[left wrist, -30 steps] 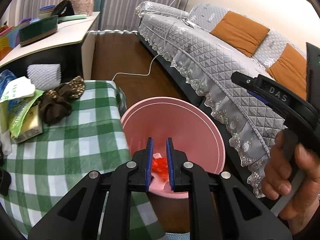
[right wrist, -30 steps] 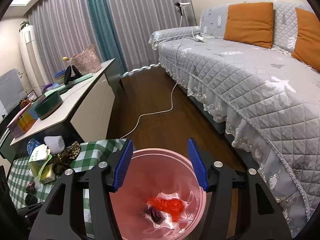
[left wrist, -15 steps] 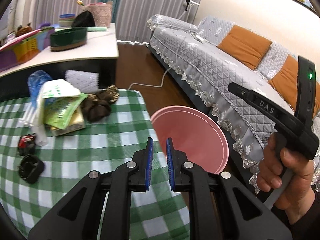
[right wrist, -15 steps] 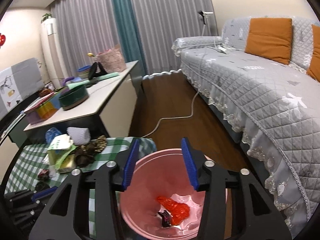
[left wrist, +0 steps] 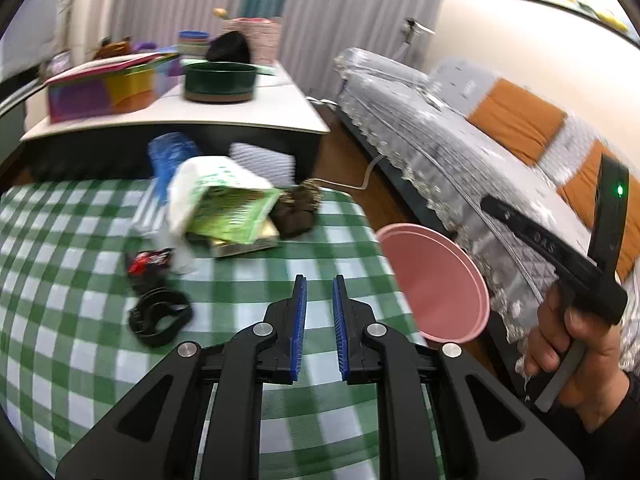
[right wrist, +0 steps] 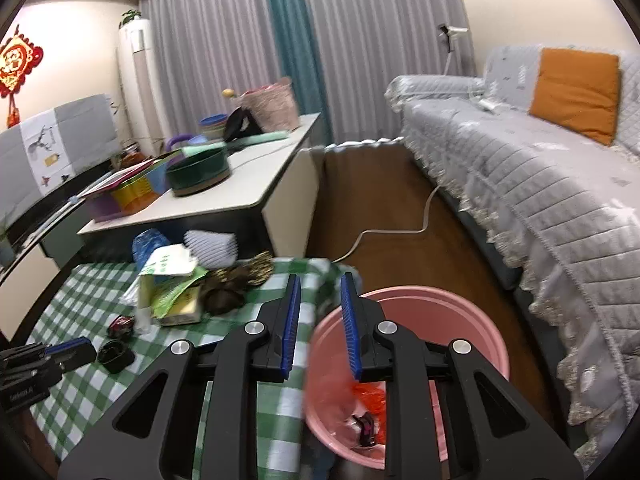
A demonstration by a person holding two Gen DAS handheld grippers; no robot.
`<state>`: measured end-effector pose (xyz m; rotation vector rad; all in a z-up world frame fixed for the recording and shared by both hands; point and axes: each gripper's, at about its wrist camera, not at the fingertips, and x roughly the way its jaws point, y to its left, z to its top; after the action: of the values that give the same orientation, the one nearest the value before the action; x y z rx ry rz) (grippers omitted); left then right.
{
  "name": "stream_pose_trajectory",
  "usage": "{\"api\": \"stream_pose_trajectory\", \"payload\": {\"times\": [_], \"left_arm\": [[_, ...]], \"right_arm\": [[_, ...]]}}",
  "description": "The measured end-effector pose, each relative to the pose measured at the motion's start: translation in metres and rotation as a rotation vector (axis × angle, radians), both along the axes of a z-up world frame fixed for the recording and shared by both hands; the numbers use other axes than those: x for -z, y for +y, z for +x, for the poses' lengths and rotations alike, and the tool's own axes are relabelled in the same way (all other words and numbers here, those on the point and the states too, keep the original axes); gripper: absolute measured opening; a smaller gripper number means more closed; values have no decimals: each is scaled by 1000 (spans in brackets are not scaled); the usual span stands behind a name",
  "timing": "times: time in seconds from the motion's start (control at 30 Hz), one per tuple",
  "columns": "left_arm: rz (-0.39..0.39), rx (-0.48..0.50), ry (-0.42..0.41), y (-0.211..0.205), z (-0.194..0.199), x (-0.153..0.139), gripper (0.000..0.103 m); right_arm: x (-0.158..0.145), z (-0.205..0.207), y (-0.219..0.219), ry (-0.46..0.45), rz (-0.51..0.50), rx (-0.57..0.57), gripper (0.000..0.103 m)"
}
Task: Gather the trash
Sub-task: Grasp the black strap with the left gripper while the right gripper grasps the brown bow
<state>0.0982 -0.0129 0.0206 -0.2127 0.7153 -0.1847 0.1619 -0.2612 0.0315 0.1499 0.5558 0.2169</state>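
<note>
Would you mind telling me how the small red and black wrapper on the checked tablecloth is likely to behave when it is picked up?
The red and black wrapper looks crumpled and thin, so probably floppy and very light. Its glossy surface may slip between pads. Lying flat on the checked tablecloth, it seems unlikely to roll.

The pile of wrappers (left wrist: 224, 208) is smeared by blur, and the pink bin's (right wrist: 472, 320) contents are half hidden behind the right gripper (right wrist: 320, 328)

Closing, empty right gripper (right wrist: 319, 320) above pink bin (right wrist: 472, 304) beside green-checked table (right wrist: 80, 288).
</note>
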Motion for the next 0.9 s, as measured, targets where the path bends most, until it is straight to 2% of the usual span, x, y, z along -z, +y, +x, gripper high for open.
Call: {"api": "stream_pose_trajectory", "payload": {"times": [0.27, 0.67, 0.7, 0.73, 0.77, 0.9], "left_arm": [[14, -148, 1, 48, -5, 20, 14], [35, -258, 88, 89, 12, 59, 14], [43, -265, 96, 91, 14, 62, 19], [51, -273, 101, 92, 15, 64, 30], [57, -282, 106, 93, 15, 66, 33], [49, -282, 130, 96, 19, 75, 35]], "right_arm": [[15, 20, 45, 30, -24, -81, 21], [46, 64, 110, 95, -38, -193, 22], [48, 67, 114, 101, -37, -197, 22], [51, 71, 118, 109, -35, -202, 22], [53, 75, 121, 118, -31, -205, 22], [64, 88, 130, 161, -15, -222, 23]]}}
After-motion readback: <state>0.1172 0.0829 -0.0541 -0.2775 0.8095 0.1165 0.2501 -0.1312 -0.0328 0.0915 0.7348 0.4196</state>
